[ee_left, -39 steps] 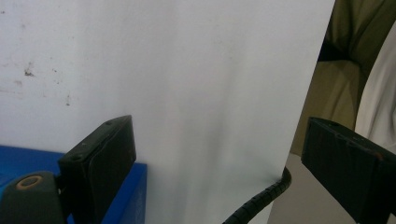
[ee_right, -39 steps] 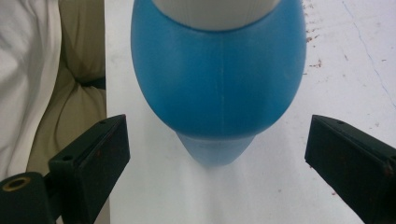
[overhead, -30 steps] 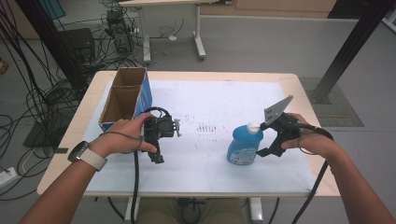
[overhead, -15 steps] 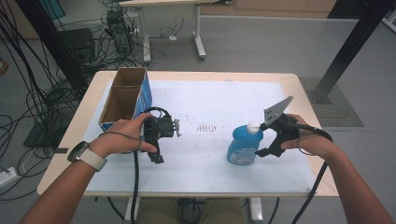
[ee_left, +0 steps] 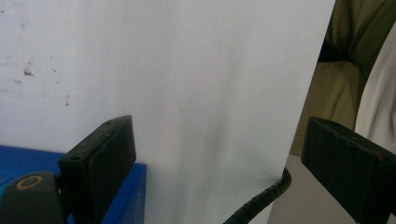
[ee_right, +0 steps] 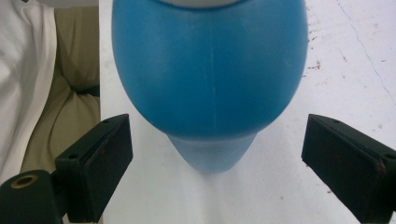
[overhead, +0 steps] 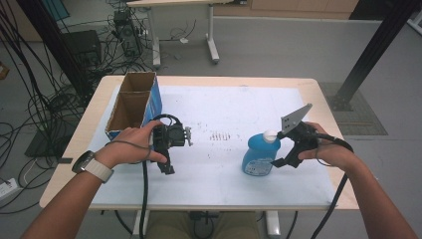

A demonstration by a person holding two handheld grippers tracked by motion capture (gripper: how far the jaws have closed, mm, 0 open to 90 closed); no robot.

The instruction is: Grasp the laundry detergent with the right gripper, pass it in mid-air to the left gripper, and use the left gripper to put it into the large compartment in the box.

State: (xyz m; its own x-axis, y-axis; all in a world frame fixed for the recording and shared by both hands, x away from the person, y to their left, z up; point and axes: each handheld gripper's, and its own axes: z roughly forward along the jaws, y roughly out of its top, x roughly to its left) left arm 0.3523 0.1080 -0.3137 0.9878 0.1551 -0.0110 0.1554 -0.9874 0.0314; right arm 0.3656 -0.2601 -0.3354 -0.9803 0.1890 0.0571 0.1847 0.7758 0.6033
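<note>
A blue bottle [overhead: 258,158] with a white cap stands upright on the white sheet at the right of the table. My right gripper [overhead: 280,149] sits just right of it, jaws wide apart and aimed at it. In the right gripper view the bottle [ee_right: 210,70] bulges just beyond my right gripper [ee_right: 219,140], and neither pad touches it. My left gripper [overhead: 166,167] rests left of centre in a hand, pointing toward the table's near edge. In the left gripper view my left gripper [ee_left: 219,140] is open, with bare white sheet between its jaws.
An open cardboard box [overhead: 130,107] with a blue side stands at the table's [overhead: 318,94] back left, just behind the left hand. Dark specks mark the white sheet [overhead: 224,107] near its middle. A cable hangs from each gripper over the near edge.
</note>
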